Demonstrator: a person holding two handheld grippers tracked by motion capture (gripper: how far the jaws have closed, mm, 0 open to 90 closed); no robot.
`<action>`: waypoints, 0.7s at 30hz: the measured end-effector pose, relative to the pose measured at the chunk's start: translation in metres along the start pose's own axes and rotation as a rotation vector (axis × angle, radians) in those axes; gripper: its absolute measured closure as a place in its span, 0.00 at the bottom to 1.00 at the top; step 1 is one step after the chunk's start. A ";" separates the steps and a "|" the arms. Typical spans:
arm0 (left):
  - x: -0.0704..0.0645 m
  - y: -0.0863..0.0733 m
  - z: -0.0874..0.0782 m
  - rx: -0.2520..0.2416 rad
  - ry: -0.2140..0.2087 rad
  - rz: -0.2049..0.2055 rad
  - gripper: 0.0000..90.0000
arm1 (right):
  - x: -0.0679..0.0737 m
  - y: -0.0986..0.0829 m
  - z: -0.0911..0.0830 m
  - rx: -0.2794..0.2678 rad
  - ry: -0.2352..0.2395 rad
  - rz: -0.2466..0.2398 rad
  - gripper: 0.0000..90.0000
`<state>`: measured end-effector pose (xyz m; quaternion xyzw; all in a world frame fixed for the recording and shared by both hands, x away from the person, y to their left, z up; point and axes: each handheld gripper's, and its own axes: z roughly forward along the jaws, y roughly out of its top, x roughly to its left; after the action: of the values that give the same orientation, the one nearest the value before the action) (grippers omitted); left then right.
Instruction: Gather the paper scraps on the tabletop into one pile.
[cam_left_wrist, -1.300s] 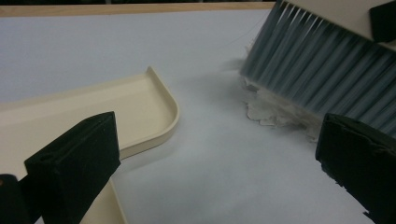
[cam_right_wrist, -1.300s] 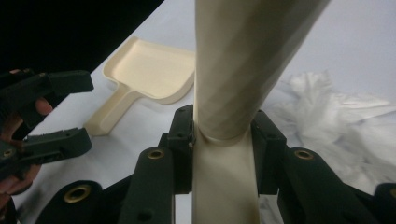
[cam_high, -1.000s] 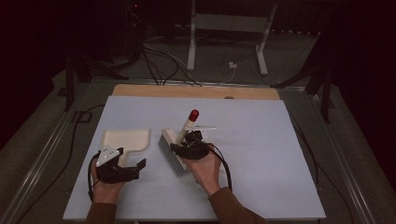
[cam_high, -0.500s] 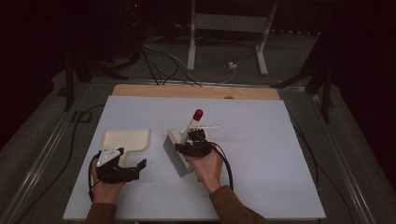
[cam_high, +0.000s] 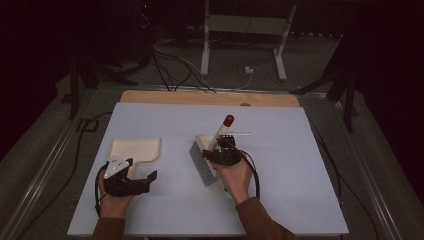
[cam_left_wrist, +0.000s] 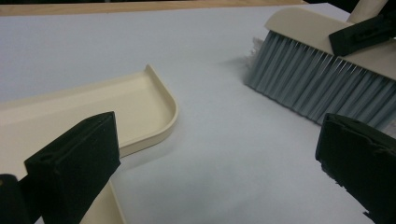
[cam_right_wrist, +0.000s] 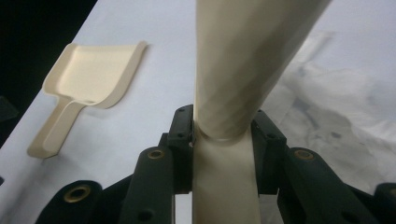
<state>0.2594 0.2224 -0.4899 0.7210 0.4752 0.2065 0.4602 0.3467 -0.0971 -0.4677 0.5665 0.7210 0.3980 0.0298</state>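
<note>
No readable text, labels, brands or numbers anywhere. Brush (cam_high: 206, 159), dustpan (cam_high: 134, 150) and table (cam_high: 300, 165) surfaces are plain, unmarked. Both gripper bodies show nothing legible either.

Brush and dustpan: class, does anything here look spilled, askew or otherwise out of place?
Only one small thing: a little pale debris lies on the white table at the far end of the brush bristles. The right gripper clamps the brush handle; the dustpan lies flat, undamaged, by the open left gripper.
</note>
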 end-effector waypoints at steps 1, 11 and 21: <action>0.000 0.000 0.000 0.000 0.000 0.000 0.01 | -0.002 0.000 -0.001 -0.001 -0.005 -0.002 0.75; 0.000 0.000 0.000 0.001 0.001 -0.003 0.01 | 0.000 0.002 -0.012 -0.004 0.130 -0.072 0.75; 0.000 0.000 0.001 0.001 -0.001 -0.004 0.01 | 0.008 0.012 -0.037 0.051 0.260 -0.287 0.75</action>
<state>0.2596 0.2222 -0.4905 0.7206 0.4762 0.2049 0.4605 0.3354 -0.1101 -0.4321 0.4023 0.8019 0.4412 -0.0212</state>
